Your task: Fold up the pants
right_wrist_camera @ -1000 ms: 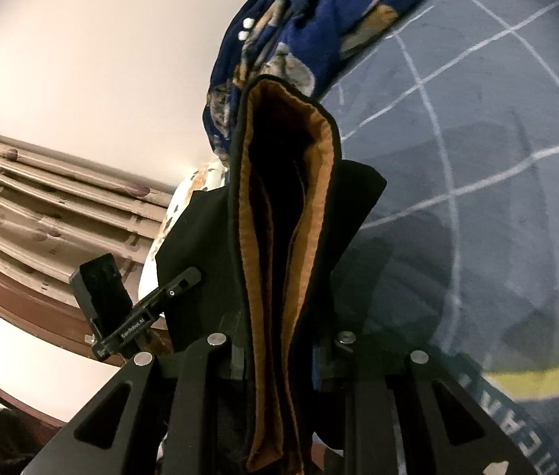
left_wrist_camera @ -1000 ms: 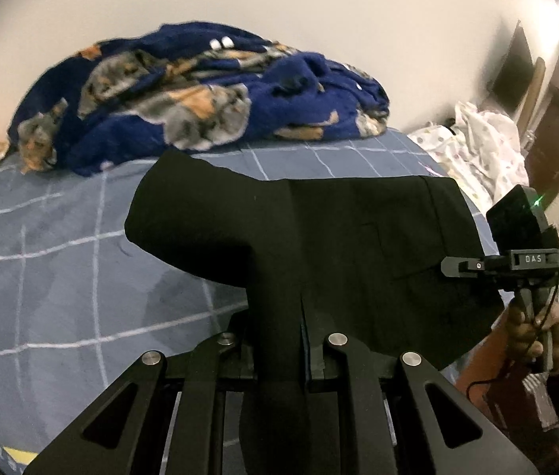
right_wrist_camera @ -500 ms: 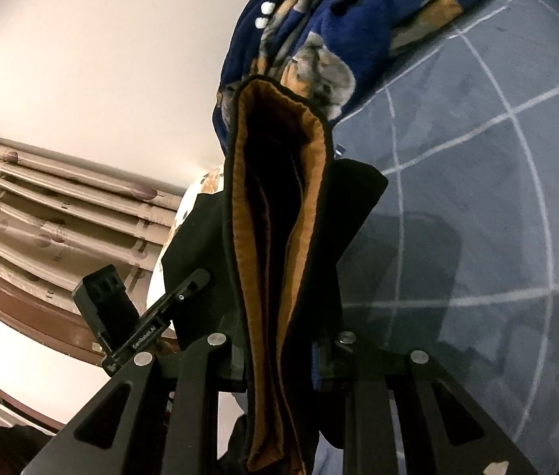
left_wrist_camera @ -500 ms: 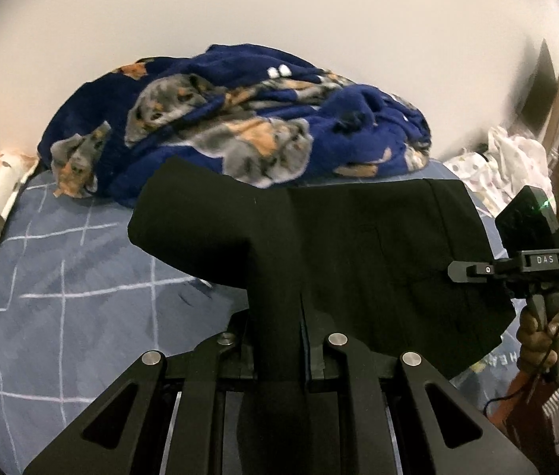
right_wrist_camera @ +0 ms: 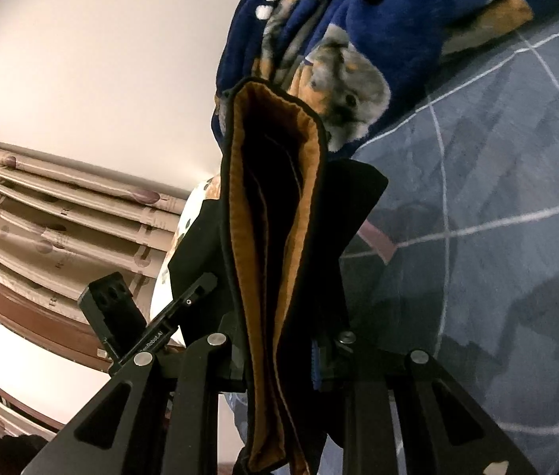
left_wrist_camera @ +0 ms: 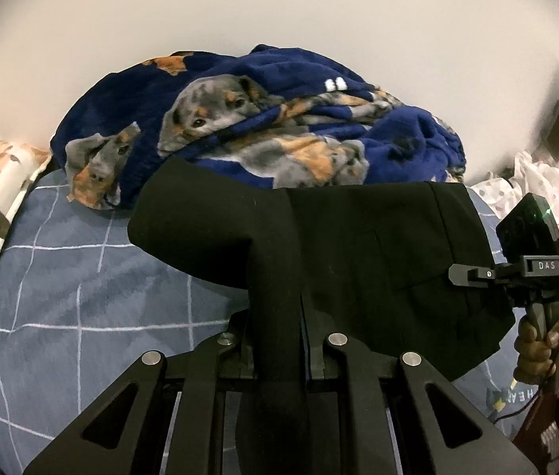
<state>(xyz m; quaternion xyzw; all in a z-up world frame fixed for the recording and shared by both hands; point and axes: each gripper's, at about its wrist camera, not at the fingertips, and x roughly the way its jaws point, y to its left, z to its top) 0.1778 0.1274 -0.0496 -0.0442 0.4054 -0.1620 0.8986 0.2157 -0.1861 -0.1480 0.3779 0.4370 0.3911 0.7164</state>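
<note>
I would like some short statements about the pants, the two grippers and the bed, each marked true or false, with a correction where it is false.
1. The left gripper is shut on the black pants. True.
2. The right gripper is open and holds nothing. False: it is shut on the pants, on a part with an orange-brown lining.
3. The pants lie flat on the bed. False: they are held between the two grippers, above the sheet.
4. A dark blue blanket with dog pictures lies at the far side of the bed, by the wall. True.
5. The bed sheet is plain white. False: it is blue-grey with thin white lines.
</note>
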